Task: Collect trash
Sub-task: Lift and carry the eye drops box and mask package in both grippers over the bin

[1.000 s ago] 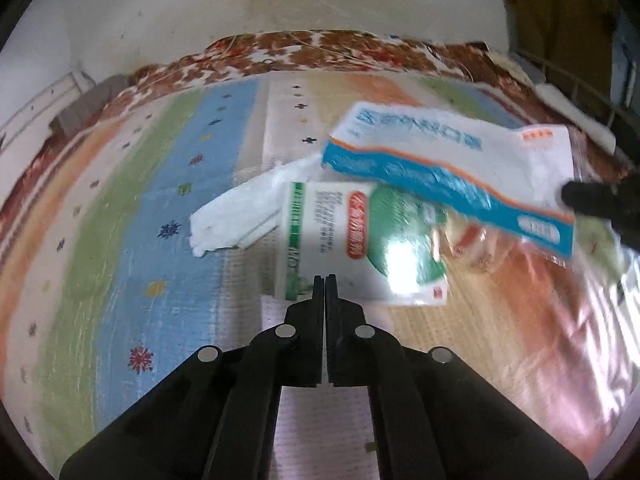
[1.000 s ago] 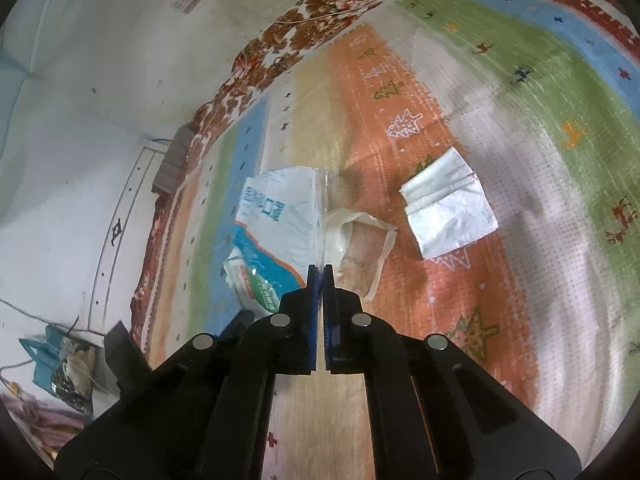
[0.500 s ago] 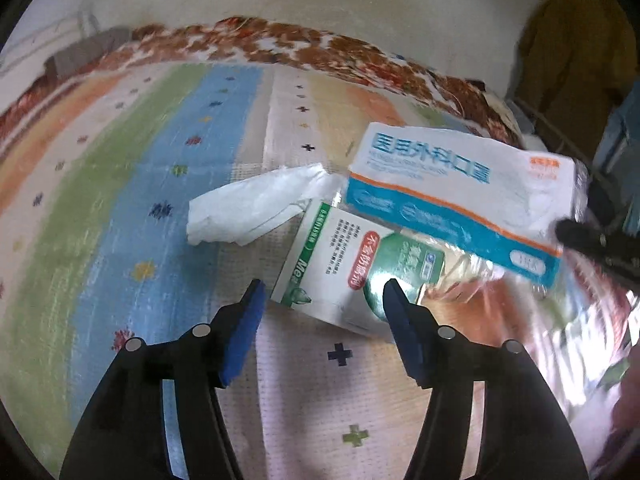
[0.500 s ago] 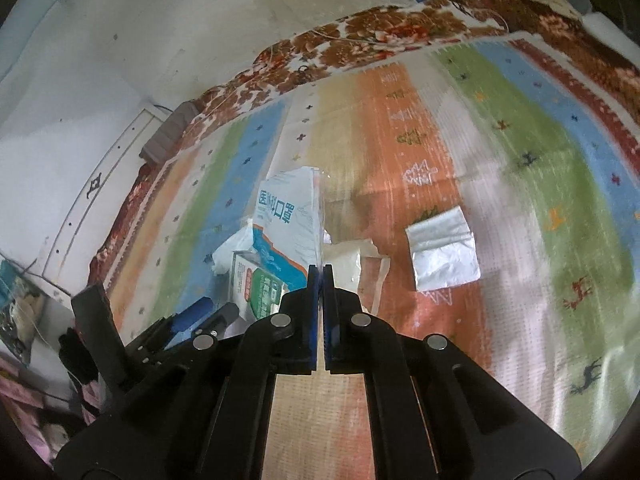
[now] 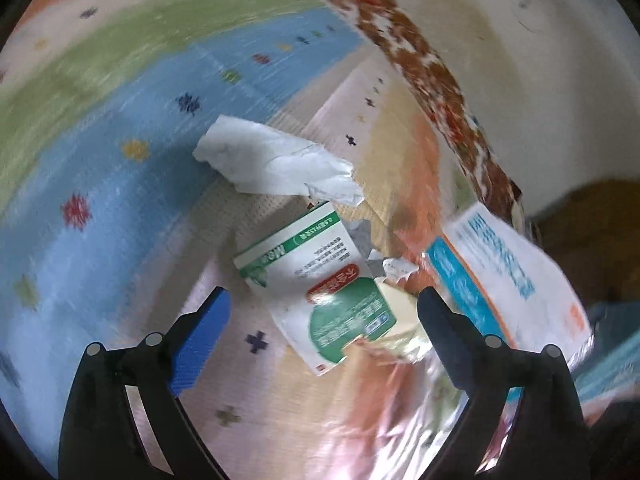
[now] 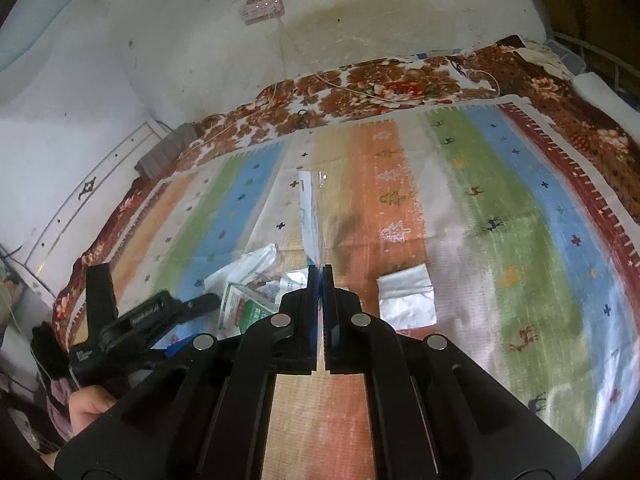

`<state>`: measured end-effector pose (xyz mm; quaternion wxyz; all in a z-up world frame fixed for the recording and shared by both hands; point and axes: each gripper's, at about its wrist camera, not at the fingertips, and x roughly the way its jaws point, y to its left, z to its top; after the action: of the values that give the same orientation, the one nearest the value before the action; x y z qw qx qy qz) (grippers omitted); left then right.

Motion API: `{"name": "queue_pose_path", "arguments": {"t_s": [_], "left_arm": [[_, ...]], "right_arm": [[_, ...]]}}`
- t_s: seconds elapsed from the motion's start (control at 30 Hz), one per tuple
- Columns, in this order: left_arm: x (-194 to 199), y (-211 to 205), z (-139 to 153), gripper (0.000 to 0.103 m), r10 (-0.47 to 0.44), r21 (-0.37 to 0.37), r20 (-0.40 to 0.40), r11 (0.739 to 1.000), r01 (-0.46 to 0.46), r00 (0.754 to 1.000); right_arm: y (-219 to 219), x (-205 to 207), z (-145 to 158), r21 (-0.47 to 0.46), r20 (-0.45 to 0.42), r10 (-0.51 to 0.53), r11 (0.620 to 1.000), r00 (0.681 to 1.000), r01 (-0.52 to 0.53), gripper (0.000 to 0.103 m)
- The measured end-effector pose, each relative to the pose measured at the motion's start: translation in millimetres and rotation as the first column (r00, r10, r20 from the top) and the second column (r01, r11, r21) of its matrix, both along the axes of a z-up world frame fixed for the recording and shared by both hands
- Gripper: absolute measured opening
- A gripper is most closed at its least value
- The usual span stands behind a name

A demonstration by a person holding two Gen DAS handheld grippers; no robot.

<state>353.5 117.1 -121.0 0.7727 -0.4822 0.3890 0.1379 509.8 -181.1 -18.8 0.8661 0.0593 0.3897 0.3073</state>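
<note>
My left gripper [image 5: 322, 314] is open, its jaws on either side of a green and white box [image 5: 316, 280] lying on the striped mat. A crumpled white tissue [image 5: 272, 160] lies just beyond the box. My right gripper [image 6: 320, 276] is shut on the edge of a blue and white mask packet [image 6: 310, 216], lifted edge-on above the mat; the packet also shows at the right of the left wrist view [image 5: 508, 280]. A folded white tissue [image 6: 406, 296] lies on the mat right of my right gripper. The box also shows in the right wrist view [image 6: 240, 308].
The striped mat [image 6: 500, 208] covers a floral blanket [image 6: 380, 80] against a white wall. A power strip [image 6: 262, 10] hangs on the wall. A torn clear wrapper [image 5: 400, 272] lies by the box. A metal rack [image 6: 600, 60] stands at the far right.
My left gripper opened and moved down around the green box. My right gripper lifted the mask packet off the pile and turned it edge-on.
</note>
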Motion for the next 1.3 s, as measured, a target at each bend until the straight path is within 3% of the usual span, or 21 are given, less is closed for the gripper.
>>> {"name": "queue_pose_path", "arguments": {"t_s": [0.17,0.3,0.47,0.6,0.63,0.67,0.87,1.07,1.17,1.3], "left_arm": [[9.7,-13.1,-15.5,0.094,0.082,-0.038,-0.081,0.996,-0.085,0.993],[13.3,-19.5,-33.4,0.094,0.181,-0.075,-0.155,0.978,-0.194,0.971],[28.0,-16.3,-35.5,0.092,0.190,-0.059,-0.141,0.978,-0.200,0.972],[35.6,-15.8,-37.2,0.092,0.180,-0.045,-0.182,0.980,-0.191,0.967],[37.1,-17.4,-36.9,0.089,0.172,-0.024,-0.196,0.983,-0.180,0.965],[38.2,-19.8,-36.4,0.080,0.167,0.004,-0.219,0.985,-0.170,0.961],[34.9,-14.1,-30.8,0.078,0.048,0.029,-0.203,0.999,-0.043,0.978],[23.4,-3.1,-5.6,0.078,-0.096,0.087,-0.189,0.990,0.114,0.977],[15.4,-1.1,15.5,0.078,-0.152,0.135,-0.188,0.975,0.179,0.970],[0.7,-11.6,41.4,0.078,-0.241,0.242,-0.232,0.924,0.296,0.942]], "right_arm": [[-12.2,-0.1,-1.9,-0.015,0.022,0.010,1.000,1.000,-0.009,0.001],[-20.4,4.8,-14.3,0.041,-0.036,-0.012,0.999,0.999,0.013,0.001],[-12.9,-1.6,-23.4,-0.007,-0.026,0.010,1.000,1.000,-0.010,0.001],[-17.9,-2.6,-24.7,-0.029,-0.015,0.006,1.000,1.000,-0.006,0.001],[-20.7,-1.3,-25.0,-0.020,-0.024,-0.001,1.000,1.000,0.001,0.001],[-24.8,-0.4,-25.2,-0.013,-0.030,-0.005,1.000,1.000,0.005,0.001],[-27.5,-2.8,-15.4,-0.018,-0.041,-0.001,1.000,0.999,0.001,0.001],[-15.0,-23.0,6.7,-0.059,-0.003,0.037,0.998,0.999,-0.037,0.001],[-9.7,-38.7,22.4,-0.084,0.031,0.048,0.995,0.998,-0.045,0.001],[-9.2,-58.5,43.4,-0.118,0.068,0.051,0.992,0.996,-0.043,0.001]]}}
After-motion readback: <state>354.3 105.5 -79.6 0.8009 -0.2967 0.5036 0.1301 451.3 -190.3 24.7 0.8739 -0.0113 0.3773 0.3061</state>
